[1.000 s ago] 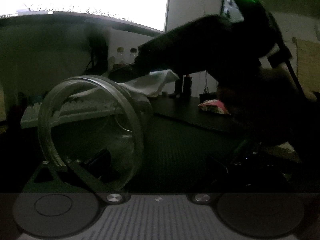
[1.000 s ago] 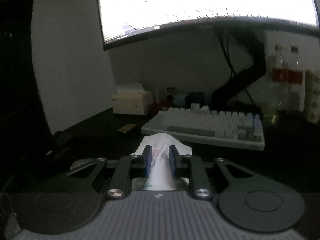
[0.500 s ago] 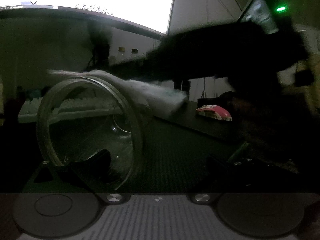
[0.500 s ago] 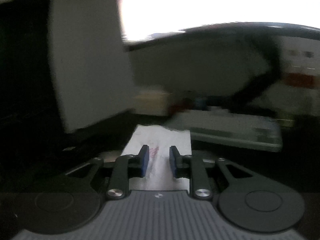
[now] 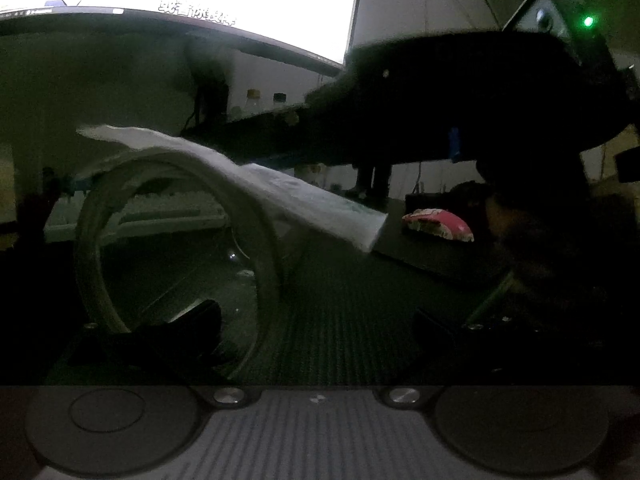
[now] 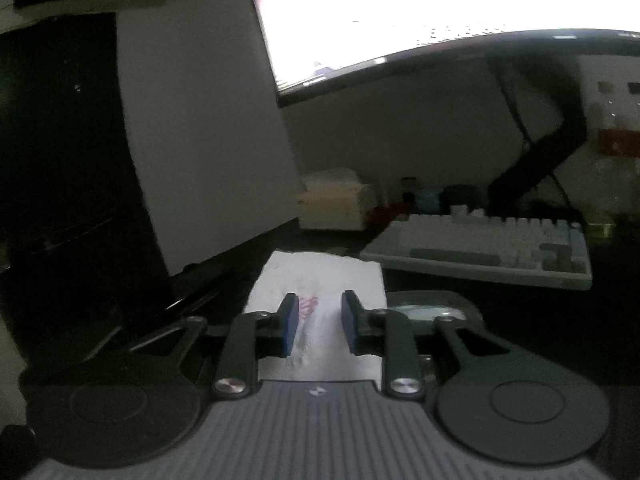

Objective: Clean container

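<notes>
A clear glass container (image 5: 176, 256) lies tilted on its side in the left wrist view, its round mouth facing the camera. My left gripper holds its rim, with one dark finger (image 5: 180, 328) inside the mouth. A white paper towel (image 5: 288, 196) is draped over the container's top. In the right wrist view the towel (image 6: 320, 280) lies between and beyond the blue pads (image 6: 290, 324) of my right gripper (image 6: 320, 326), which stand apart; the towel seems released. The right gripper's dark body (image 5: 460, 96) hovers above the container.
A bright monitor (image 6: 440, 8) and its arm stand behind. A white keyboard (image 6: 492, 248) lies at the back right. A pink-patterned object (image 5: 438, 224) rests on the dark desk mat (image 5: 360, 320). A cream box (image 6: 336, 204) and bottles (image 5: 256, 100) sit by the wall.
The right gripper's pads have spread apart and let the towel spread flat over the container. The right gripper has risen and shifted left; the container has stayed in the left gripper.
</notes>
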The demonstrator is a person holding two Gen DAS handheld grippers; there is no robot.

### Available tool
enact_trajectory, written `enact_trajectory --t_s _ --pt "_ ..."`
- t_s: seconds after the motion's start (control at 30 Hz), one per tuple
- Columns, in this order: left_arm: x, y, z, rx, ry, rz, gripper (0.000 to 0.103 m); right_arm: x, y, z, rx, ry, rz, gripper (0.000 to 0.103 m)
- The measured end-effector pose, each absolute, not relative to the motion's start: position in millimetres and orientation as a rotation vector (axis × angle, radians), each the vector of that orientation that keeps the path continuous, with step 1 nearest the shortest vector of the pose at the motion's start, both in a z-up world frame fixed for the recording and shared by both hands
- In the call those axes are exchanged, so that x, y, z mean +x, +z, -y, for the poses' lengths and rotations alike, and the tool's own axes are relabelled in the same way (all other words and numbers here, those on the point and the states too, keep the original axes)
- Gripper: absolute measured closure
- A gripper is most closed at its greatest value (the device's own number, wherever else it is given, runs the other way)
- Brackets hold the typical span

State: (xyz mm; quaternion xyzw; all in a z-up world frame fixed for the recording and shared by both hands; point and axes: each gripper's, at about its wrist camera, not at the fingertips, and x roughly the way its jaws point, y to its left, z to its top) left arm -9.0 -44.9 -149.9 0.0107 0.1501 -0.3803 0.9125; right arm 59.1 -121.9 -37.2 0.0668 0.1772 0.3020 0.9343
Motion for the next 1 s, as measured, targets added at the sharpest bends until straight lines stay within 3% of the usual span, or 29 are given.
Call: enact_trajectory --t_s 0.37,0.4,0.43,0.47,0.53,0.6,0.7,0.9,0.97,1.0 --pt "-14 -160 76 0.149 -0.699 -0.218 0.0 58 -40 164 0.266 0.531 -0.358 0.094" --pt "-16 -160 76 0.15 -0.704 -0.216 0.006 56 -39 170 0.274 0.52 -0.349 0.094" --pt "-18 -160 76 0.151 -0.708 -0.215 0.024 55 -36 174 0.283 0.516 -0.343 0.094" --pt "-19 -160 77 0.153 -0.712 -0.213 0.033 53 -34 178 0.295 0.514 -0.338 0.094" --pt "-12 -157 81 0.159 -0.684 -0.206 0.074 50 -29 186 0.318 0.511 -0.327 0.094" --pt "-19 -163 60 0.114 -0.704 -0.223 0.09 48 -26 191 0.329 0.507 -0.318 0.094" --pt "-27 -168 30 -0.007 -0.825 -0.208 0.095 41 -24 192 0.331 0.512 -0.314 0.094" --pt "-22 -157 28 0.009 -0.896 -0.202 0.094 38 -30 170 0.311 0.564 -0.345 0.094" --pt "-23 -161 32 0.05 -0.864 -0.211 0.086 37 -33 161 0.297 0.573 -0.357 0.094" --pt "-23 -163 35 0.07 -0.849 -0.217 0.066 36 -35 158 0.297 0.578 -0.362 0.094"
